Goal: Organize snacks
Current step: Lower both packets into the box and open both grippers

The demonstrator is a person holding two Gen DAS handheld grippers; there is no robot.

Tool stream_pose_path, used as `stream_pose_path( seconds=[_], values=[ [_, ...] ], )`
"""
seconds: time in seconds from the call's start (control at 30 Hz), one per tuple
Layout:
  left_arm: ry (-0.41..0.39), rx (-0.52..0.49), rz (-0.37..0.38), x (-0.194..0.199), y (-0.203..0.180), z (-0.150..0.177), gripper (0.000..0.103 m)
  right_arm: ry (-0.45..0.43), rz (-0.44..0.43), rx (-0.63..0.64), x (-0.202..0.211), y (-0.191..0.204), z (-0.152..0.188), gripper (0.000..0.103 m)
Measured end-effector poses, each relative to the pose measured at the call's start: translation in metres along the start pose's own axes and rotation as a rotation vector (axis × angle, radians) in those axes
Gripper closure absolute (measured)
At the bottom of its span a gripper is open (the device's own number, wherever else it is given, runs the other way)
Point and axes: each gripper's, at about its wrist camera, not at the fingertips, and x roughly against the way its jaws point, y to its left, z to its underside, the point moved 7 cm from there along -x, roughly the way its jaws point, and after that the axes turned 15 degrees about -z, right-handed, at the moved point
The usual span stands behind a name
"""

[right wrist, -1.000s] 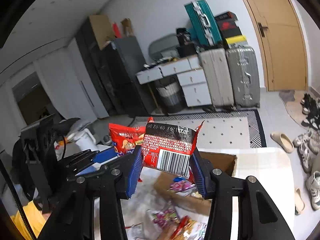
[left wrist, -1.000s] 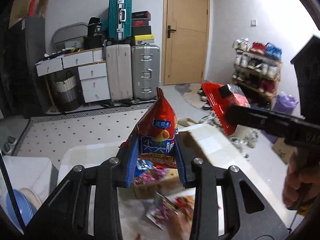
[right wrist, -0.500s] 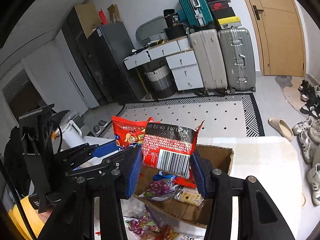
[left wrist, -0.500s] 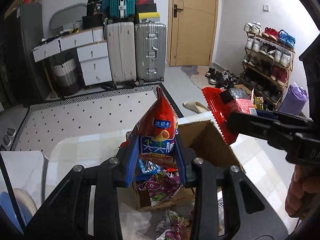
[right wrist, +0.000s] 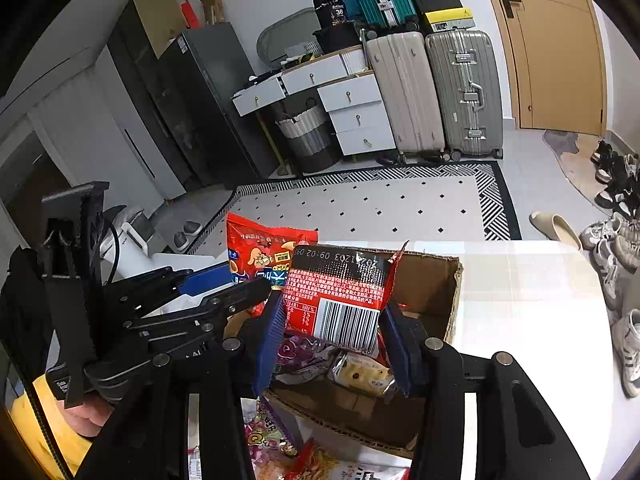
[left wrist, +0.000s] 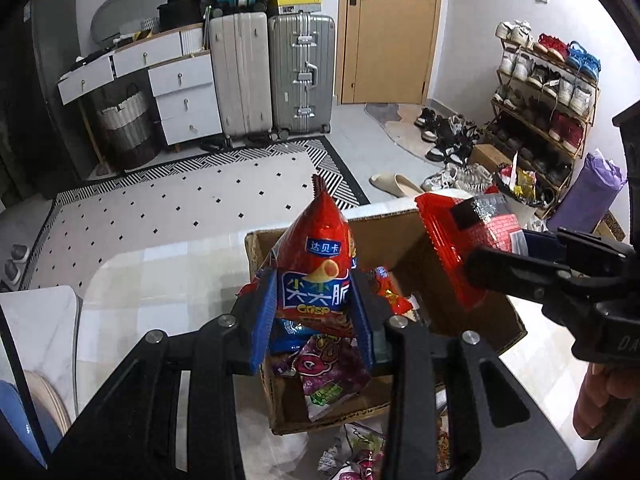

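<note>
My left gripper (left wrist: 314, 312) is shut on a red puffed snack bag (left wrist: 318, 264) with a blue label, held upright over the open cardboard box (left wrist: 404, 224). My right gripper (right wrist: 334, 334) is shut on a flat red packet (right wrist: 340, 292) showing its barcode, also above the cardboard box (right wrist: 452, 292). In the left wrist view the right gripper (left wrist: 516, 258) reaches in from the right with its flat red packet (left wrist: 464, 236). The right wrist view shows the left gripper (right wrist: 236, 284) at left with its red snack bag (right wrist: 264, 246). Several snack packs (left wrist: 332, 368) lie inside the box.
The box stands on a pale table (right wrist: 532, 280). More loose snack packs (right wrist: 280, 444) lie on the table in front of it. A patterned rug (left wrist: 168, 200), suitcases (left wrist: 272, 76), drawers and a shoe rack (left wrist: 548, 92) stand beyond the table.
Both grippers have come down and forward with their packets, so the box now sits right beneath them and its contents show. Neither grip has changed.
</note>
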Motion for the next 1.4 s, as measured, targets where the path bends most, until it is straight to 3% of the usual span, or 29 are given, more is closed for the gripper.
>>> stream_pose_path(
  seconds=[0.3,0.6,0.9,0.97,1.0,1.4],
  values=[
    [-0.005,-0.019,0.003,-0.009,-0.004,0.003,0.071,0.038,0.021,-0.009,-0.013,-0.008,0.006,0.056],
    [-0.016,-0.023,-0.006,0.023,-0.005,0.023,0.071,0.072,0.041,-0.021,-0.022,-0.011,0.012,0.056],
    [-0.066,-0.041,-0.025,0.059,-0.004,0.039,0.06,0.098,0.078,-0.027,-0.027,-0.013,0.018,0.053],
    [-0.081,-0.036,-0.037,0.068,-0.002,0.04,0.047,0.089,0.084,-0.022,-0.024,-0.01,0.016,0.053],
    [-0.092,-0.026,-0.037,0.073,0.0,0.04,0.045,0.082,0.079,-0.022,-0.021,-0.009,0.014,0.053],
    [-0.142,-0.022,-0.051,0.144,0.002,0.041,0.042,-0.001,0.053,0.022,0.031,0.027,-0.001,0.053]
  ],
)
